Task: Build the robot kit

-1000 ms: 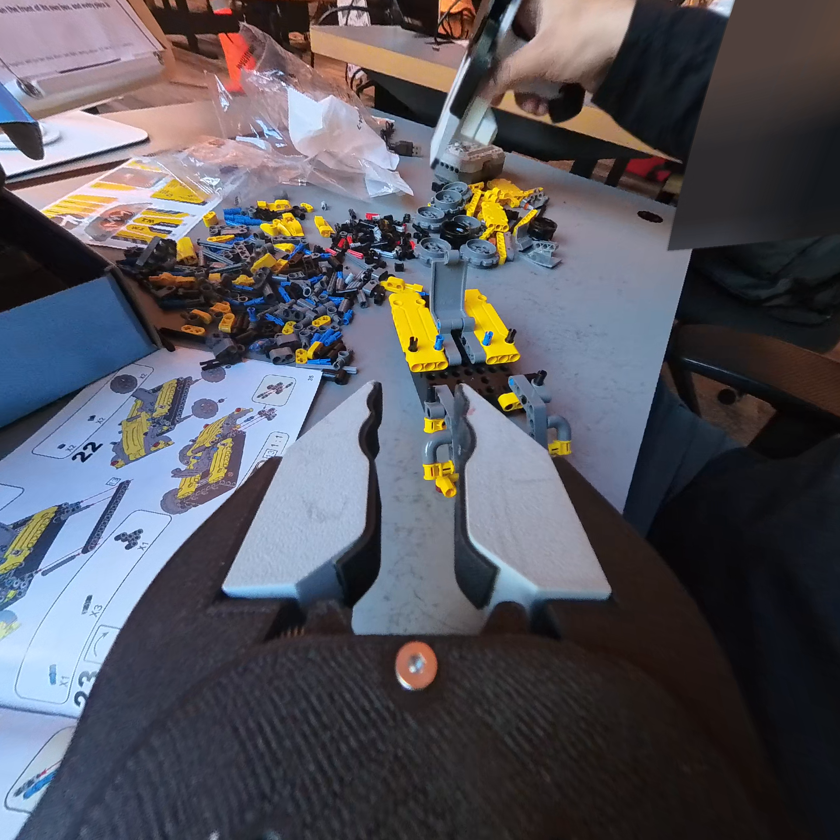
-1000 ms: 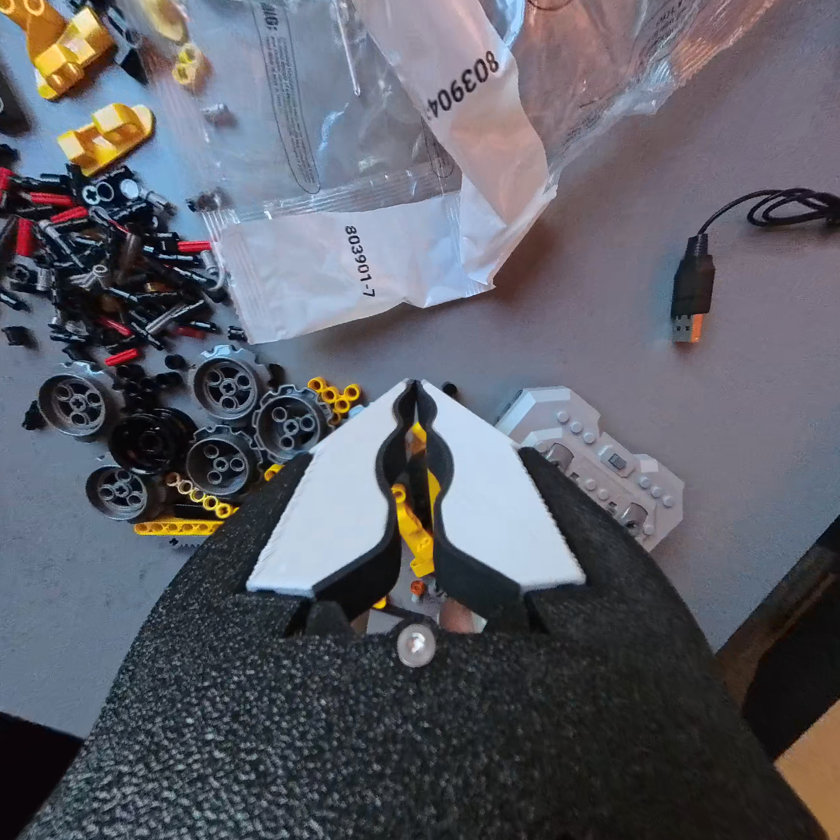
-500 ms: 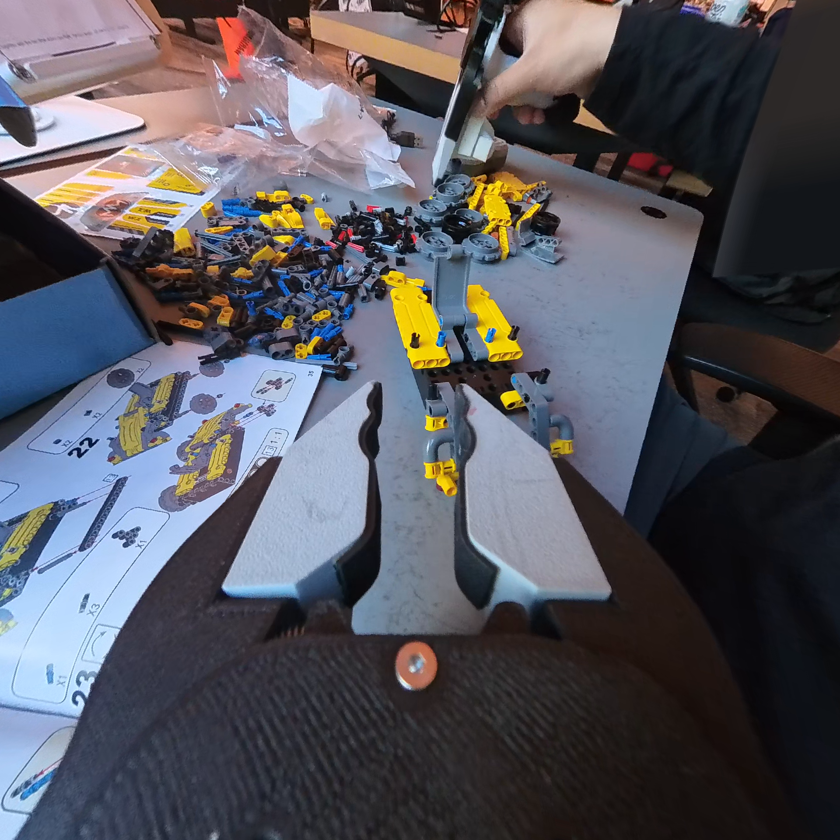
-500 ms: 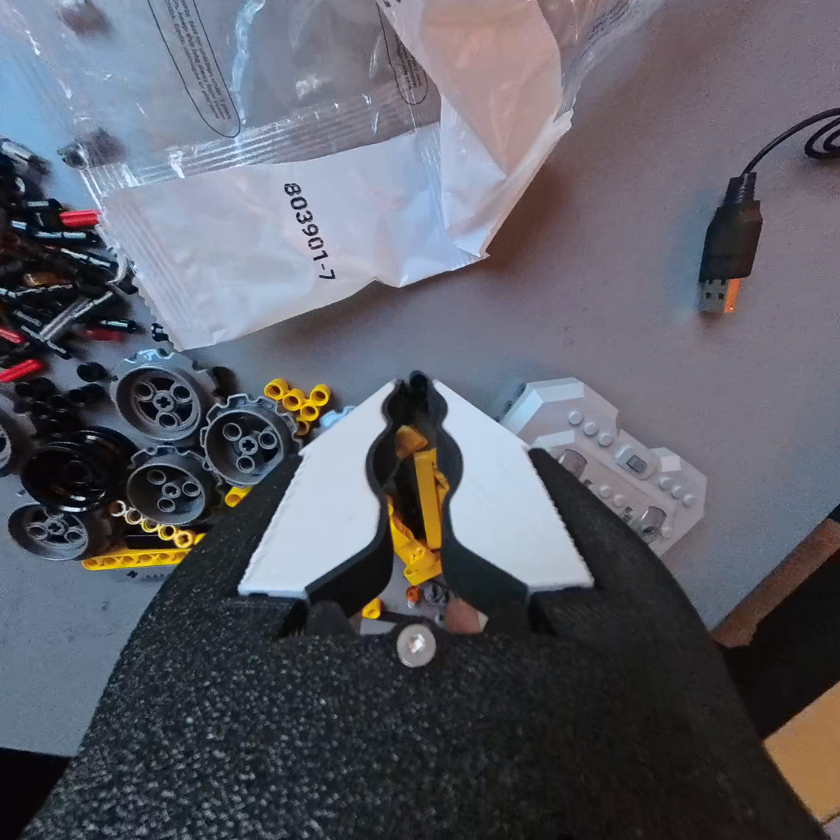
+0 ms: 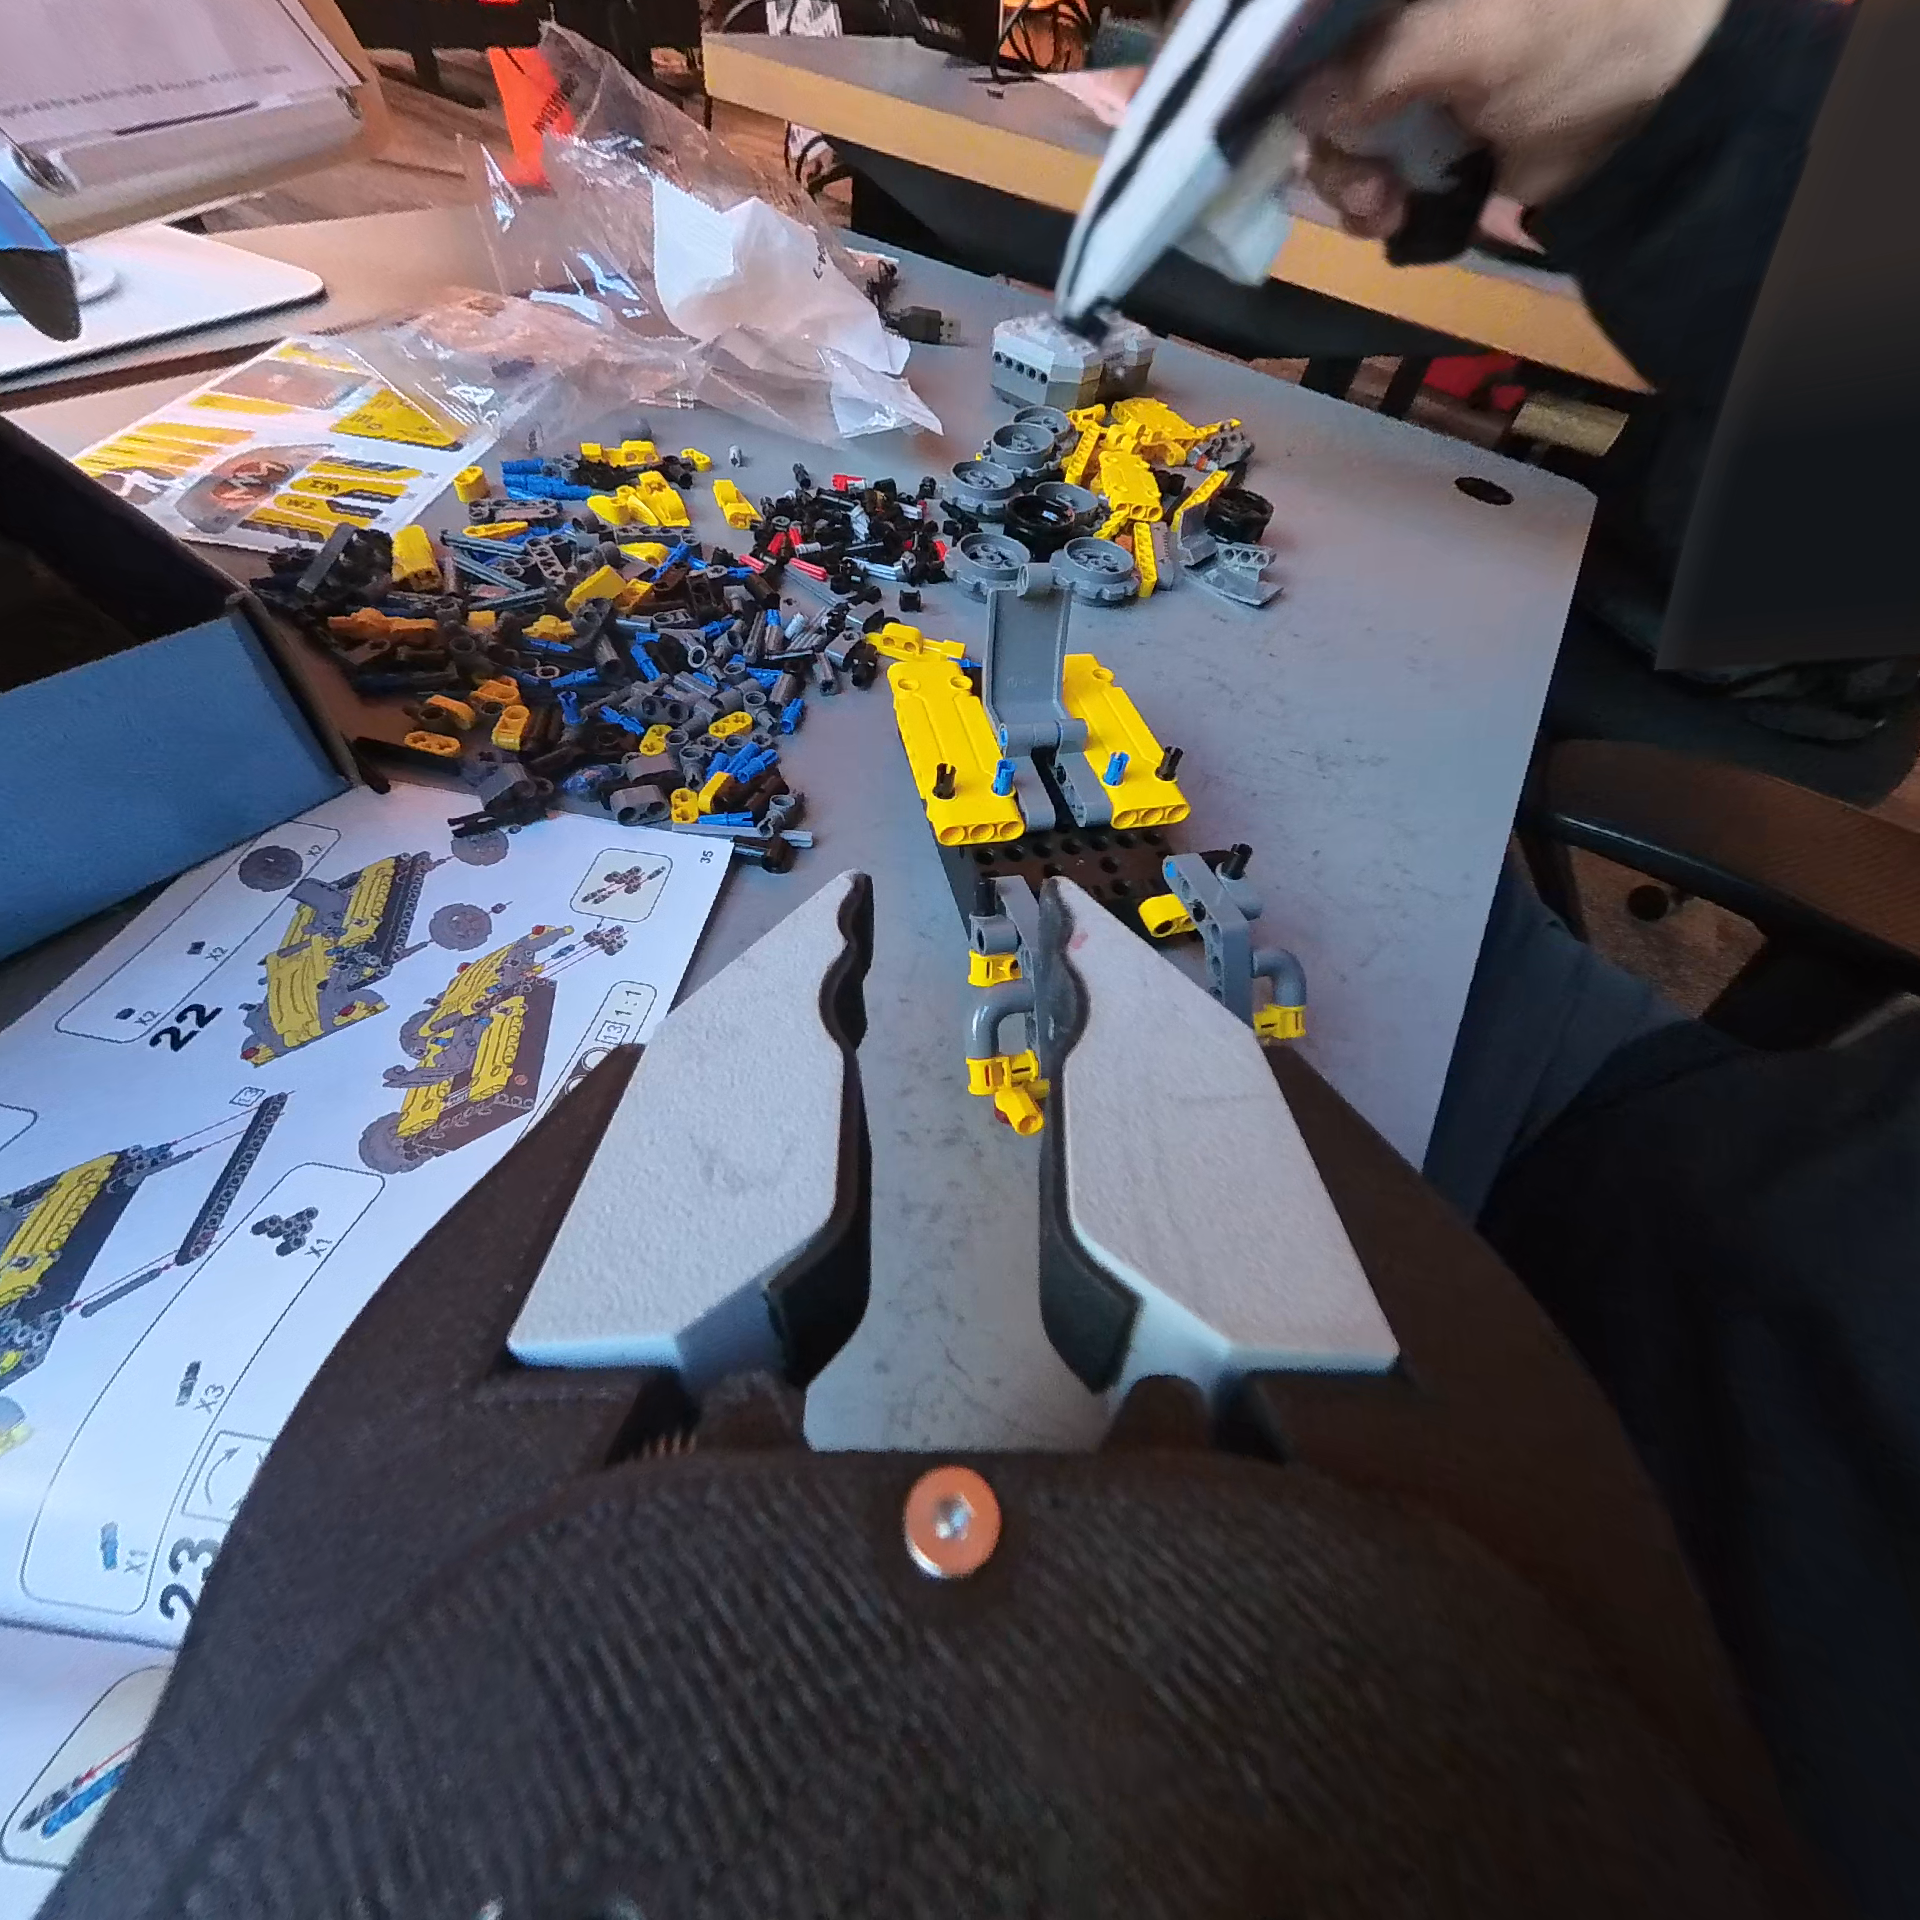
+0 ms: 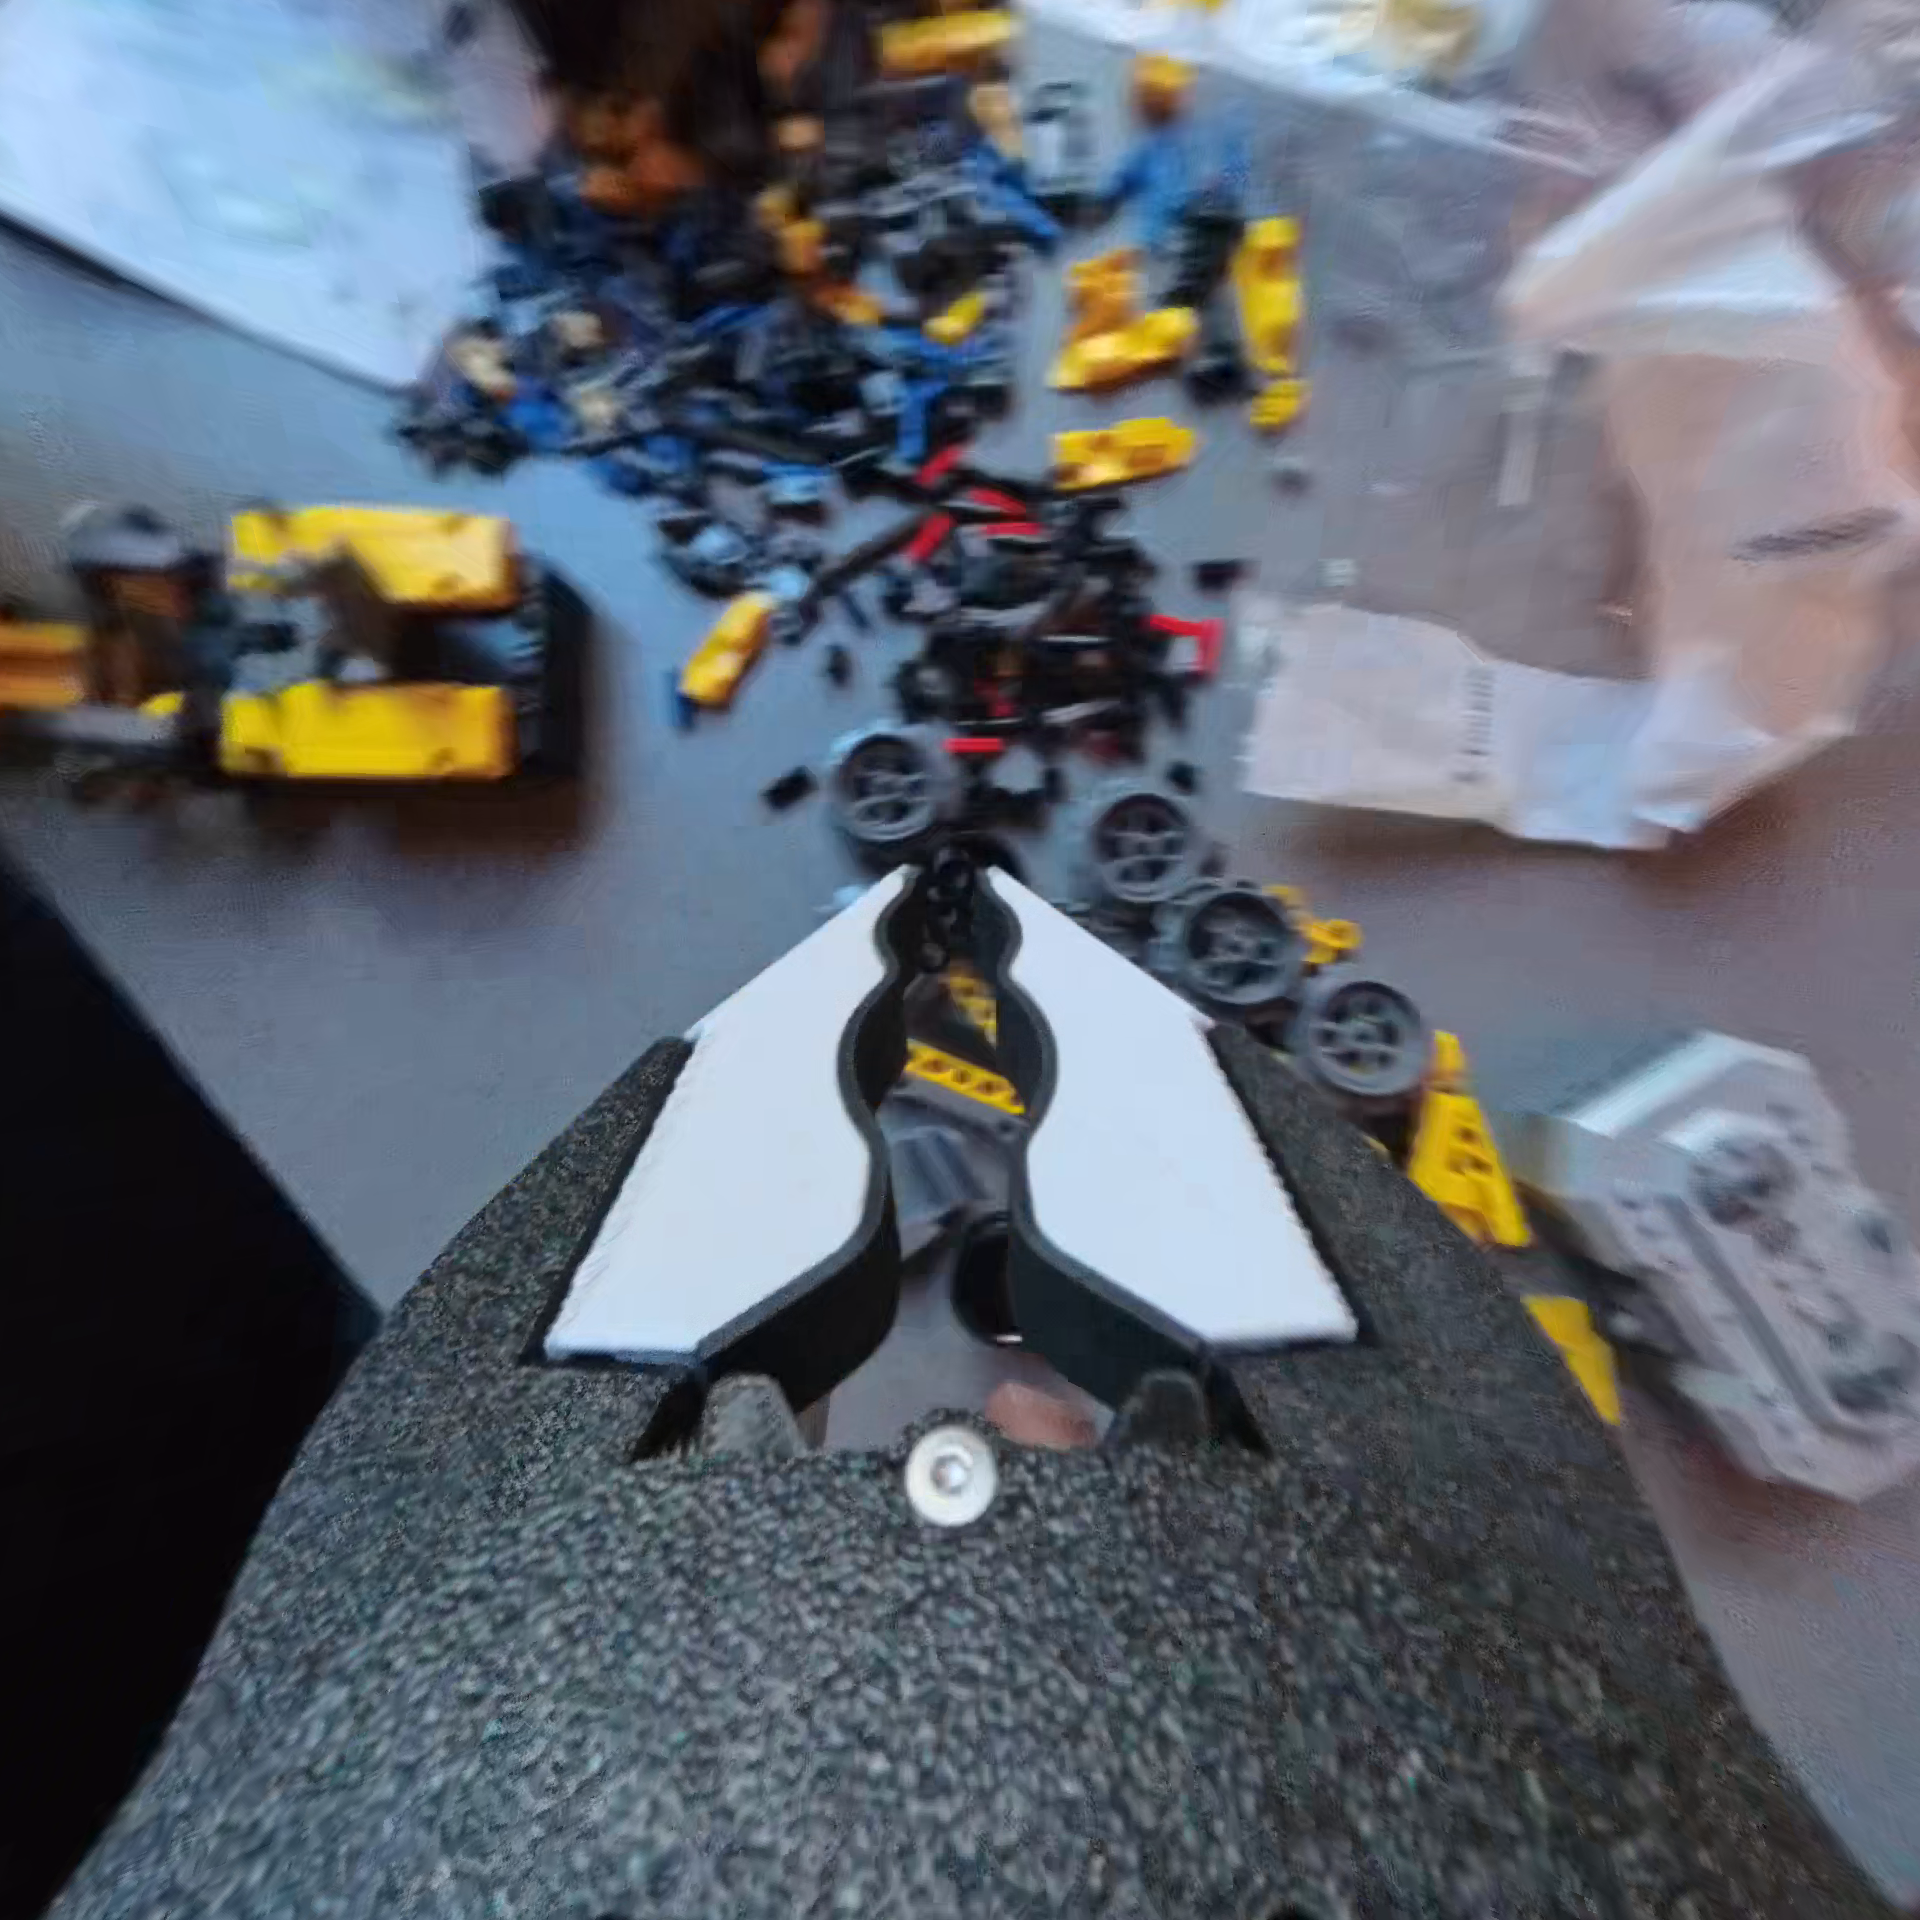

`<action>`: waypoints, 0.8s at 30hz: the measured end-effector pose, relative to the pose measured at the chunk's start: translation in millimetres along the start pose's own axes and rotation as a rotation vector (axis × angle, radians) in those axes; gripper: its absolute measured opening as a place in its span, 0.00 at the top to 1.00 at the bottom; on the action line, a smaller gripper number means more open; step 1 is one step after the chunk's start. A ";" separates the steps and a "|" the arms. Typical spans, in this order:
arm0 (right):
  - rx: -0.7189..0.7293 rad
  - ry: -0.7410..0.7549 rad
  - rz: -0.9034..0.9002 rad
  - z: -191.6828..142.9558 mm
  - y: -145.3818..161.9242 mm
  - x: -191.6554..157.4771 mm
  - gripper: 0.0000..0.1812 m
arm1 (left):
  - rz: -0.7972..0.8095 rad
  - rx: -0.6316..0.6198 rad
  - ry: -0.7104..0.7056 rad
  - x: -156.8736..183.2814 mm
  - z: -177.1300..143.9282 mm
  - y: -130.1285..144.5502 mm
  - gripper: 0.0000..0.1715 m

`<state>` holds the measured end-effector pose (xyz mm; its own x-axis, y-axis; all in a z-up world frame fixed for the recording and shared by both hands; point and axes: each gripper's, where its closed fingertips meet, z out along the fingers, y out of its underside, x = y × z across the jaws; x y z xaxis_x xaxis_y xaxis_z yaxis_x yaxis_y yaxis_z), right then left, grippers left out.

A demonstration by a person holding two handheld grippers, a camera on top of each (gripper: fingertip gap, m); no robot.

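Note:
My left gripper [image 5: 953,914] is open and empty, low over the grey table. Its right finger [image 5: 1174,1164] stands just beside the grey and yellow near end [image 5: 1000,1034] of a partly built yellow, grey and black model [image 5: 1039,748]. My right gripper [image 6: 943,904] is shut on a small black piece [image 6: 940,920], held above several grey wheels [image 6: 1236,951]; this view is blurred. In the left wrist view the right gripper [image 5: 1132,229] hangs in a hand above a light grey block [image 5: 1049,364] at the far end of the table. The model also shows in the right wrist view [image 6: 364,644].
A pile of small blue, black and yellow parts [image 5: 623,644] lies left of the model. An open instruction booklet [image 5: 312,1039] and a blue box [image 5: 135,748] are at the left. Crumpled clear bags [image 5: 727,301] lie at the back. The table edge [image 5: 1475,987] runs close on the right.
My right gripper has lifted off the yellow parts with a small black piece and swung round to face the wheels and model. My left gripper has stayed in place, open.

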<state>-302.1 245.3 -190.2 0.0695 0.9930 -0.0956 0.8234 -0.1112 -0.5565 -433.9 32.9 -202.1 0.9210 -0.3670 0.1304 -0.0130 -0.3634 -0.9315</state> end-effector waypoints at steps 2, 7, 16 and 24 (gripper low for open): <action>-0.020 -0.088 -0.119 10.2 14.2 -48.0 0.95 | 0.004 -0.005 0.000 0.5 0.6 0.6 0.83; -0.163 -0.039 -0.343 53.6 55.8 -88.0 0.93 | 0.017 -0.012 -0.004 1.3 1.3 1.5 0.83; -0.072 0.000 -0.345 20.5 54.6 -97.8 0.79 | 0.037 -0.006 -0.005 3.3 0.5 0.6 0.83; -0.104 -0.045 -0.325 55.8 71.6 -109.6 0.84 | 0.061 -0.037 -0.013 4.7 3.7 4.5 0.83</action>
<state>-282.1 126.2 -265.6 -0.2290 0.9728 0.0353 0.8518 0.2178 -0.4765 -428.2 32.8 -206.9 0.9231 -0.3783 0.0688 -0.0837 -0.3725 -0.9242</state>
